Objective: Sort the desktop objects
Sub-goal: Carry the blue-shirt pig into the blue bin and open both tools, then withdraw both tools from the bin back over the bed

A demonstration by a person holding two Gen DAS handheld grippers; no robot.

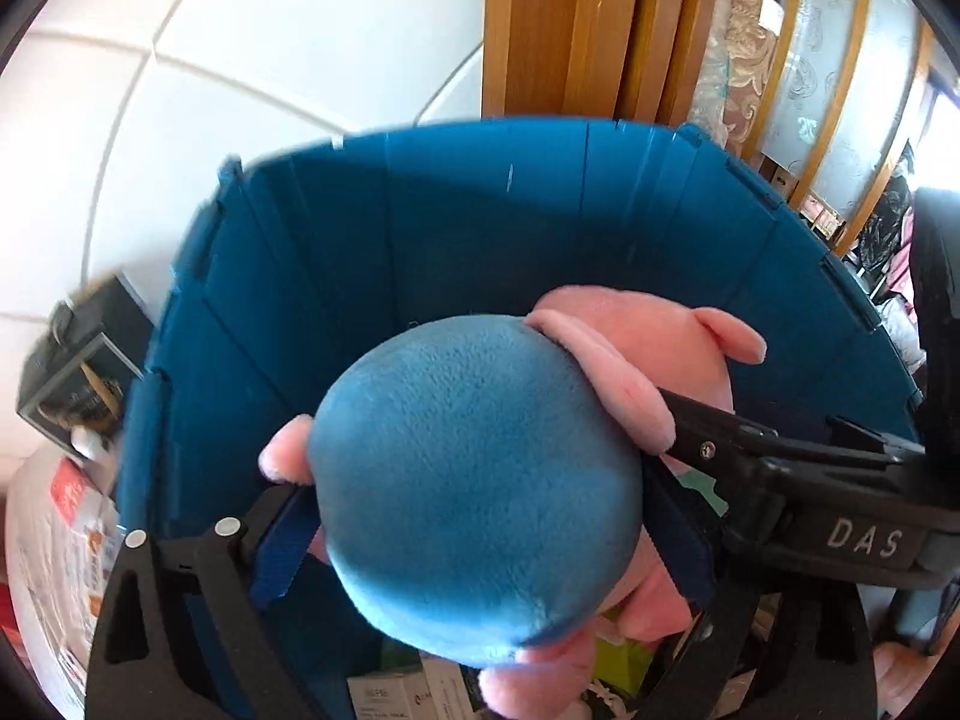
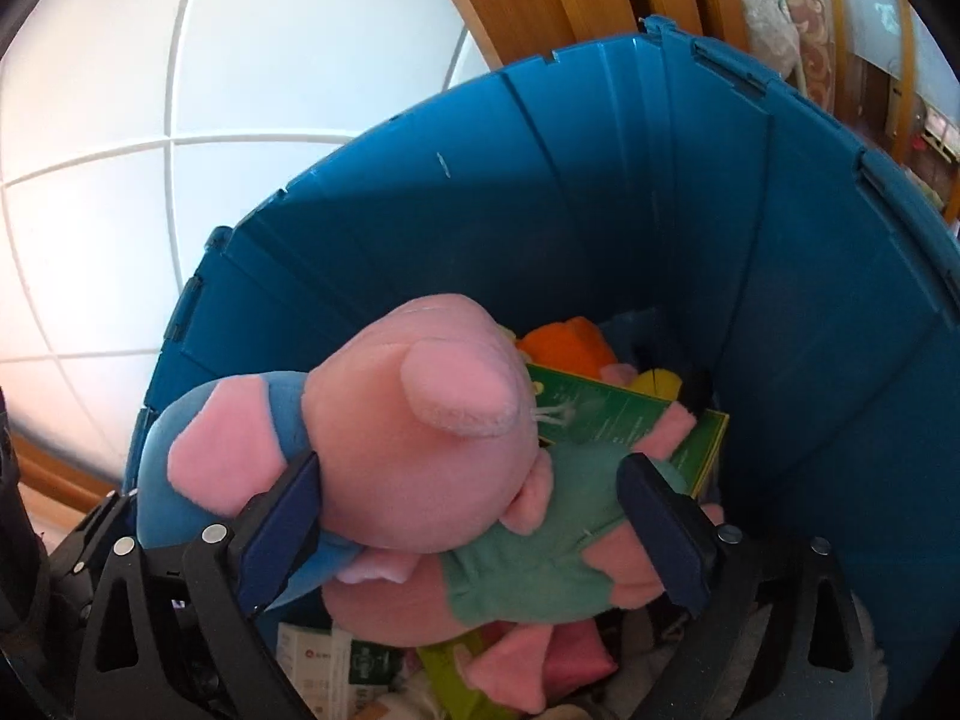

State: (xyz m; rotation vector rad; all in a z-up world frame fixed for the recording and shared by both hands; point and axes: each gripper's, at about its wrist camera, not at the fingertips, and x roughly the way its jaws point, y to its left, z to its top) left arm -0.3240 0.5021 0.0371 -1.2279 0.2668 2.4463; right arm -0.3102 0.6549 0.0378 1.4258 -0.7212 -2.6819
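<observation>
A pink pig plush in a blue outfit [image 1: 468,480] hangs over an open blue bin [image 1: 420,240]. Its round blue body fills the gap of my left gripper [image 1: 480,540], whose jaws stand wide; both pads lie at its sides without visibly squeezing. The right gripper's black finger [image 1: 720,444] lies beside the plush's pink arm. In the right wrist view the plush's pink head [image 2: 408,450] sits between the spread fingers of my right gripper [image 2: 471,531]. The left pad is against the head and the right pad is well clear of it.
Inside the bin [image 2: 600,210] lie a second pig plush in green [image 2: 540,552], a green box [image 2: 630,420], an orange soft item [image 2: 570,342] and small cartons. White tiles and a wooden door frame [image 1: 570,30] lie beyond. A dark box [image 1: 78,360] stands left of the bin.
</observation>
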